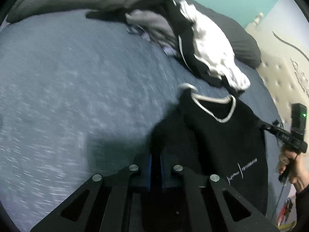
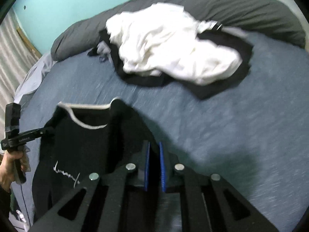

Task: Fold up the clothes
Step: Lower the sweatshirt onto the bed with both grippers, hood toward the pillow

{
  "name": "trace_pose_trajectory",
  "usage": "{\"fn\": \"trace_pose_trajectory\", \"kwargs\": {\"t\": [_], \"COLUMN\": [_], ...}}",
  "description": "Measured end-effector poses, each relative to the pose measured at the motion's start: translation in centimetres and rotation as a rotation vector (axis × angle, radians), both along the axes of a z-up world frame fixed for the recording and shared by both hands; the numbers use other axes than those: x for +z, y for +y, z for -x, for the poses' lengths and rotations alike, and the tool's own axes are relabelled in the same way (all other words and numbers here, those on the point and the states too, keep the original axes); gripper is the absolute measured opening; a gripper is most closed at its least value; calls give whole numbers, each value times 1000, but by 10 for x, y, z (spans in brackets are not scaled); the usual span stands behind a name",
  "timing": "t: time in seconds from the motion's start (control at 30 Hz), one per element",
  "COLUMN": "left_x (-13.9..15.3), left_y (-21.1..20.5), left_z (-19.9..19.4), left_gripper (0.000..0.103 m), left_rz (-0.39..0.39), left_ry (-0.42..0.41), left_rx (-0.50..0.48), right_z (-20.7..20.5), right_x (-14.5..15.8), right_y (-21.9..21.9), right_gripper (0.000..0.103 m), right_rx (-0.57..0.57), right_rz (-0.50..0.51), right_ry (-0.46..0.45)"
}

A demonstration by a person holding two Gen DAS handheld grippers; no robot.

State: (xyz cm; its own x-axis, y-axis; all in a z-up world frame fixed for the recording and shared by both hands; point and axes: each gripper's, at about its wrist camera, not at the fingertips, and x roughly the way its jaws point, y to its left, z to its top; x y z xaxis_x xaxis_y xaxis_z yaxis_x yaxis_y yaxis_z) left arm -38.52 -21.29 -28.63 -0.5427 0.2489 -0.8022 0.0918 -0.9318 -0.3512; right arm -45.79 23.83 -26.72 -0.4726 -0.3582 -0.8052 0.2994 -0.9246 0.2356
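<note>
My left hand-held gripper (image 1: 155, 154) is clamped on one shoulder of the black T-shirt (image 1: 222, 145), and my right hand-held gripper (image 2: 153, 150) is clamped on the other, its blue pads close together with black cloth between them. The shirt hangs stretched between them over the blue bed (image 1: 67, 96), white-trimmed collar up. Beyond it lies a heap of white and dark clothes (image 2: 164, 54) near the grey pillows (image 2: 251, 9); the sheet on both outer sides is open.

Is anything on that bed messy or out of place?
Yes: a heap of clothes, white over black, lies crumpled near the grey pillows instead of folded. The black T-shirt is held up by both grippers, its neckline sagging.
</note>
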Motion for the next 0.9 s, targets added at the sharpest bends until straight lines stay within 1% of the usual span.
{"fn": "trace_pose_trajectory", "kwargs": {"t": [0.1, 0.2, 0.27, 0.33, 0.43, 0.57, 0.7, 0.77, 0.8, 0.9], "left_x": [16, 27, 31, 27, 20, 24, 26, 13, 8, -1], "left_y": [-19, -20, -20, -18, -16, -10, -5, -4, -4, -5], "left_z": [10, 24, 34, 44, 54, 73, 94, 102, 105, 104], "left_gripper": [6, 6, 6, 6, 6, 6, 6, 7, 9, 10], "left_rz": [23, 63, 85, 85, 95, 154, 196, 166, 162, 140], "left_ry": [13, 12, 8, 0, -6, 3, 16, -21, -35, -44], "left_rx": [41, 21, 9, 10, 14, 10, 4, 0, 2, 18], "right_z": [16, 32, 43, 50, 57, 68, 83, 89, 91, 88], "right_x": [17, 23, 19, 10, -3, -8, -11, -19, -24, -27], "right_y": [16, 18, 15, 8, 6, 11, 10, 7, 5, 10], "right_gripper": [8, 8, 8, 8, 8, 8, 8, 9, 9, 11], "right_rx": [-23, -24, -19, -5, -11, -50, -68, -70, -68, -90], "right_rz": [-28, -73, -108, -143, -163, -168, -193, -192, -185, -149], "right_ry": [32, 45, 36, 25, 17, 42, 71, 51, 42, 53]}}
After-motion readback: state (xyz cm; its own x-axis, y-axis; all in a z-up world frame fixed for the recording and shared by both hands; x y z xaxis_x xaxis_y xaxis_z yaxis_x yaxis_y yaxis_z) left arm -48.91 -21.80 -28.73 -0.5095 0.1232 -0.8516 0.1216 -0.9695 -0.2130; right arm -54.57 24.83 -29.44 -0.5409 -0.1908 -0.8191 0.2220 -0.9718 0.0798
